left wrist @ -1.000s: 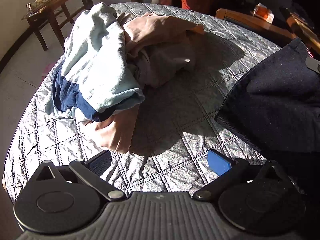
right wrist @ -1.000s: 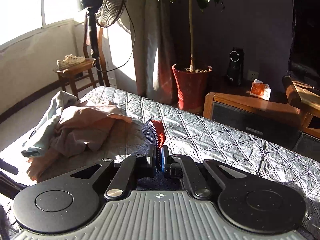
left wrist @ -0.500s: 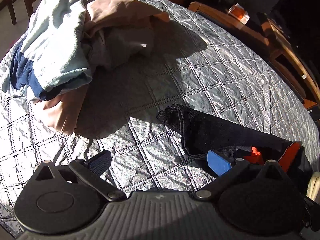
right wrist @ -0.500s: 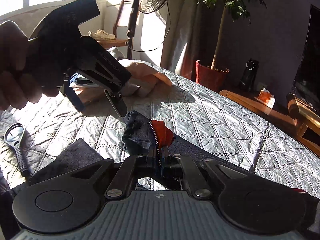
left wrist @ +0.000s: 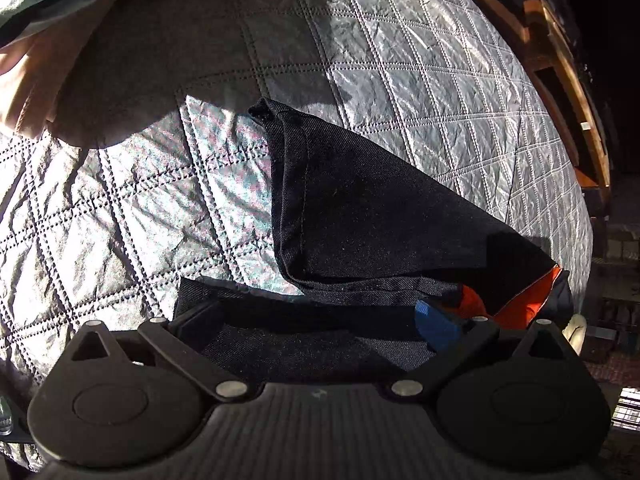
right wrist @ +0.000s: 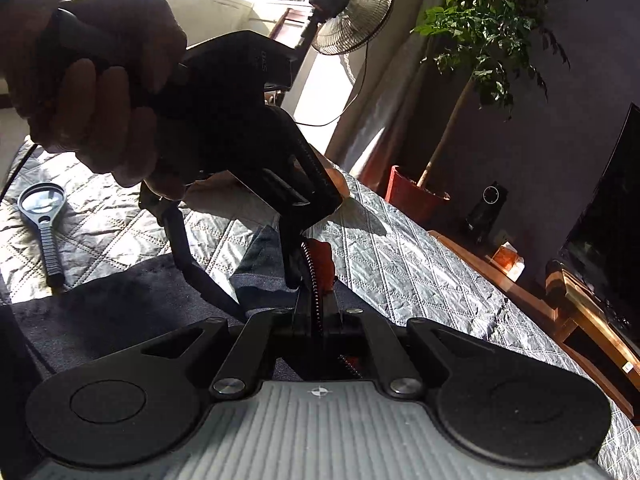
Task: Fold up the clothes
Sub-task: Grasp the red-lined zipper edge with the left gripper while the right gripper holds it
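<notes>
— What's on the left?

— A heap of clothes (left wrist: pixel 48 40) waits at the far left of the quilted surface (left wrist: pixel 420 80), kept out of the way, I'd judge. My left hand-held gripper (left wrist: pixel 316 320) is spread wide over the dark jacket (left wrist: pixel 360 208), probably ready to take a second hold.

— And the right?

— My right hand-held gripper (right wrist: pixel 318 312) is pressed together on the jacket's zipper edge (right wrist: pixel 314 280), orange lining showing, so the cloth stays taut. The jacket lies near me, mid-surface.

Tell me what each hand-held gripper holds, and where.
Right hand-held gripper is shut on the dark garment at its zipper edge. Left hand-held gripper is open, holding nothing.
</notes>
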A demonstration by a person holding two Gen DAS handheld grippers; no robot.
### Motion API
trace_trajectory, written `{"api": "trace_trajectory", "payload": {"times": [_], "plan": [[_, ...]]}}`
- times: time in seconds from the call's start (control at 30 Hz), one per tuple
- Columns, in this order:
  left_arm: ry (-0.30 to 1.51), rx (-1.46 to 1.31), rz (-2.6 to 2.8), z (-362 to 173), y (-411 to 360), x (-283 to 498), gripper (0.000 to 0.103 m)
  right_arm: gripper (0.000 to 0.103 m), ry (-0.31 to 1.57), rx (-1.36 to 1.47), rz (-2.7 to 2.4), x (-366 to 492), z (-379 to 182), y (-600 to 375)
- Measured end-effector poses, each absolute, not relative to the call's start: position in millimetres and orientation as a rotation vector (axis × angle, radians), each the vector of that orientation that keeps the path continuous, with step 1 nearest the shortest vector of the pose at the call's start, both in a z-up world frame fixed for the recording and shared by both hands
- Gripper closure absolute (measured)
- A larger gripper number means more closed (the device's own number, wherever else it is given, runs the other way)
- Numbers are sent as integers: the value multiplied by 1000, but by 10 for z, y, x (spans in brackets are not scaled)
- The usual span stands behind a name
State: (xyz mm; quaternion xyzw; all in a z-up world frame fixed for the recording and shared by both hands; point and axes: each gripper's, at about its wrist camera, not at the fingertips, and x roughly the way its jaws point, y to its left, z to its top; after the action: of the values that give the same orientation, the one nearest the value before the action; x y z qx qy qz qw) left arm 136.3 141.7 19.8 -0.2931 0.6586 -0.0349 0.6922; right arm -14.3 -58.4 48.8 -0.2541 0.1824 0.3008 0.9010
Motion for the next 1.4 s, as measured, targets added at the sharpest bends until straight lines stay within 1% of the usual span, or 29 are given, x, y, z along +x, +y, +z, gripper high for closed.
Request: {"api": "trace_trajectory", "payload": {"times": [0.17,0.33,0.47,0.57,0.7,0.9,1.0,1.13,1.23,1.3,1.33,1.4], "plan": [[1480,-640,-74,192,1322,1385,1,97,342,-548,611,-220,467,-625],[1400,-951,-97,165,1552,1339,1,97,363,-568,613,-272,372,-643],[1452,-1062,-168,7,1471,1331,1,97,348,-574,612,-337,356,-608],[1488,-1073,-196,-62,1357,1341,1,97,337,-584,616,-370,328,-592],[1462,-1081,-216,-28,1308,1380,1,97,310,-647,657,-457,297,-552],[1467,-1206,-273,-99,1257,1408,1,97,312,-670,671,-531,229,-558],[1484,-1187,-294,-97,1192,1422,1,96,295,-685,666,-559,216,-537],[1497,-1142,-271,-86,1166,1412,2,96,237,-778,678,-674,139,-516],[1511,-1110,-244,-99,1149,1411,9,96,243,-788,683,-721,95,-533],[1525,-1095,-233,-119,1130,1398,21,94,248,-785,684,-740,75,-537],[1533,-1085,-226,-131,1127,1381,25,91,248,-788,687,-751,73,-531],[1551,-1067,-220,-158,1105,1367,40,86,240,-787,701,-784,91,-531]]}}
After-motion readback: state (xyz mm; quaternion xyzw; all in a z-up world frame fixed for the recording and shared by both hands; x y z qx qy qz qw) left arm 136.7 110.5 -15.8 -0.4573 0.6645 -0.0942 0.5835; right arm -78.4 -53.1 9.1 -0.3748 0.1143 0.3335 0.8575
